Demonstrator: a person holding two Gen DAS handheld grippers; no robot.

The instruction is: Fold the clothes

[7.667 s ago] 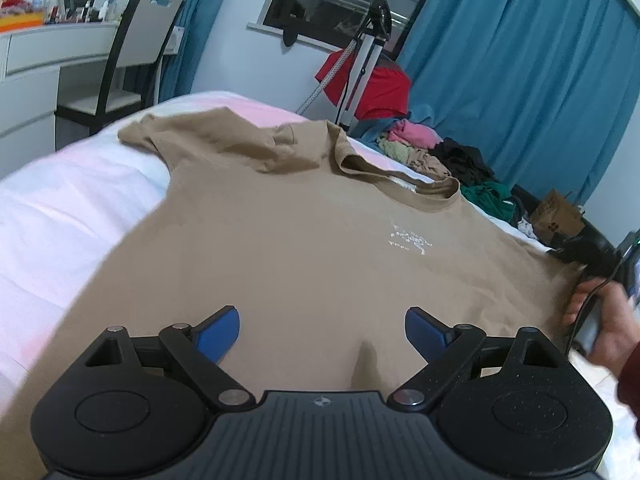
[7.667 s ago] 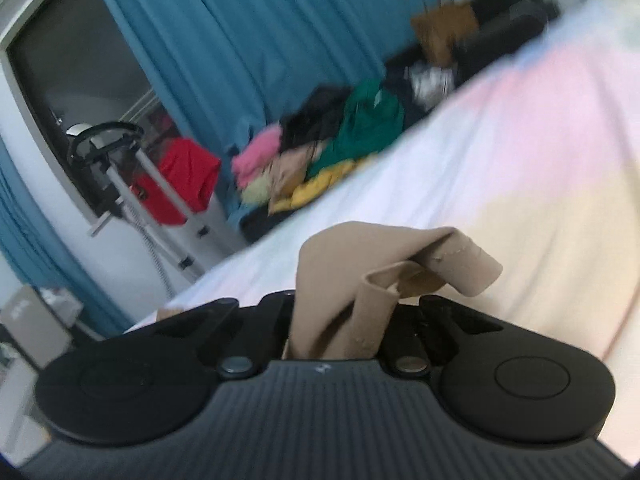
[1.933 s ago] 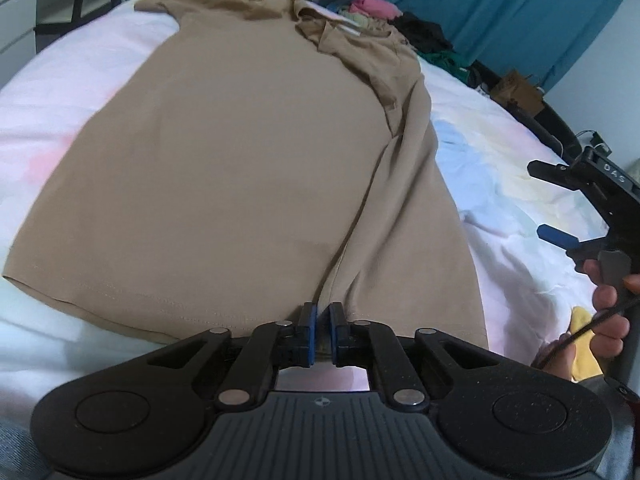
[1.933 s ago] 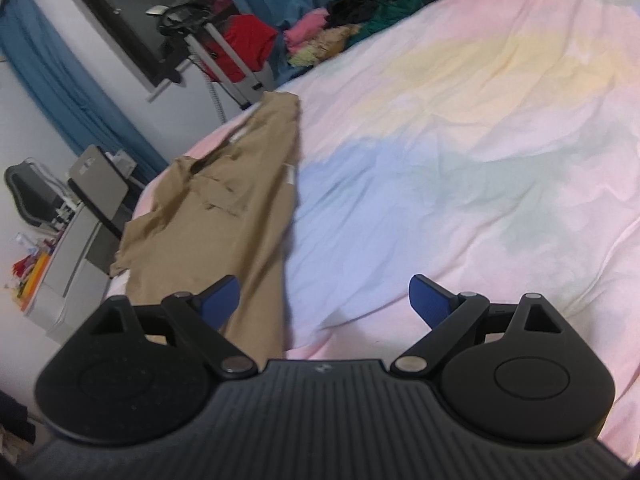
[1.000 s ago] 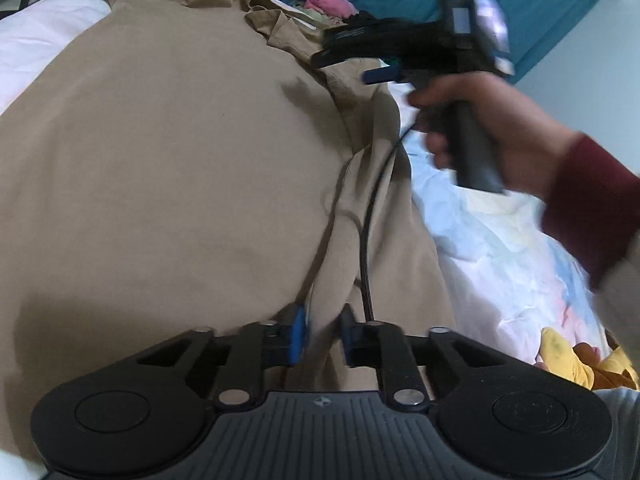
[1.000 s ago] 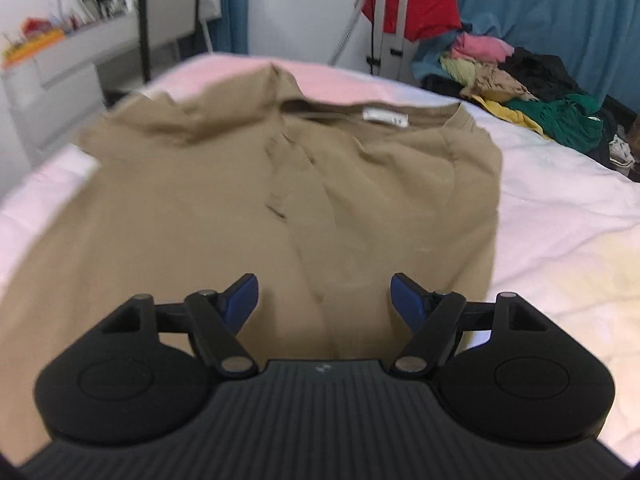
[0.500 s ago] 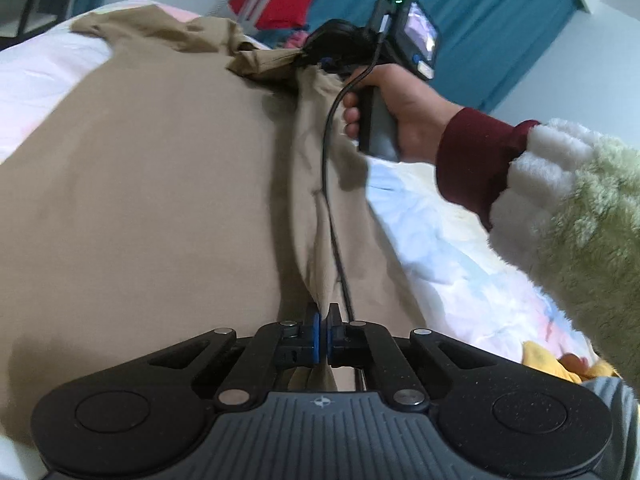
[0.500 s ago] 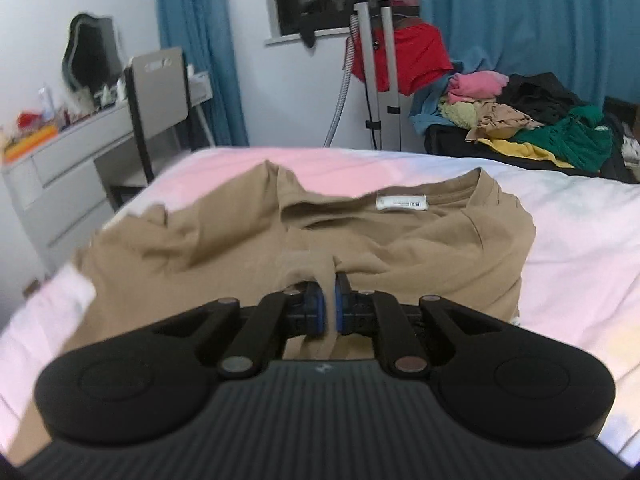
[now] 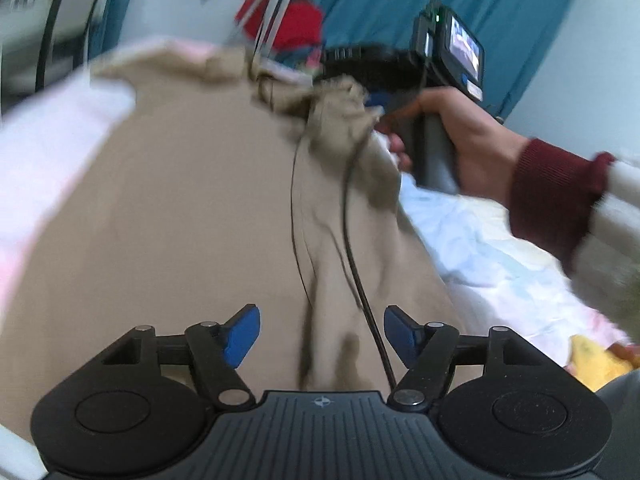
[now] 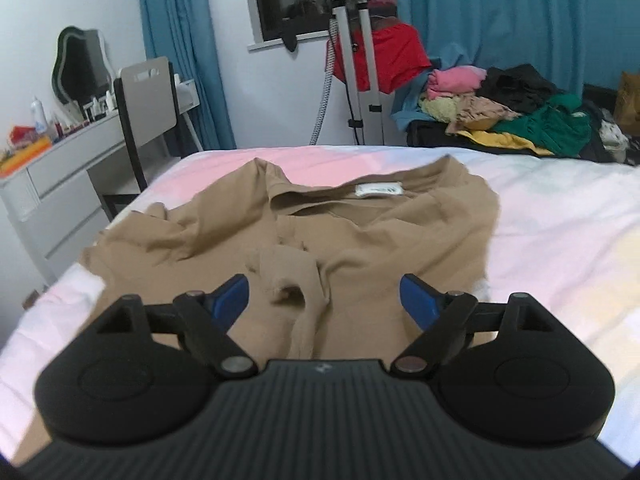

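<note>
A tan T-shirt (image 9: 180, 208) lies on the bed, its right side folded inward along a lengthwise ridge. My left gripper (image 9: 322, 334) stands open over the hem end, the ridge of fabric between its blue pads without being held. In the right wrist view the same T-shirt (image 10: 392, 236) shows its collar and white label (image 10: 378, 190) at the far end. My right gripper (image 10: 325, 298) is open just above a bunched sleeve fold (image 10: 288, 276). The left wrist view shows the right gripper's body (image 9: 400, 68) in a hand, blurred, beside the rumpled shoulder.
The bed sheet (image 10: 560, 232) is white with pastel patches. Beyond the bed stand a garment steamer (image 10: 360, 60), a pile of clothes (image 10: 500, 108), a chair (image 10: 148, 100) and a grey dresser (image 10: 52, 168). A black cable (image 9: 352, 240) trails over the shirt. Blue curtains hang behind.
Both grippers were shut on shirt fabric half a second ago and have opened, letting it go. The folded side now rests on the shirt's body.
</note>
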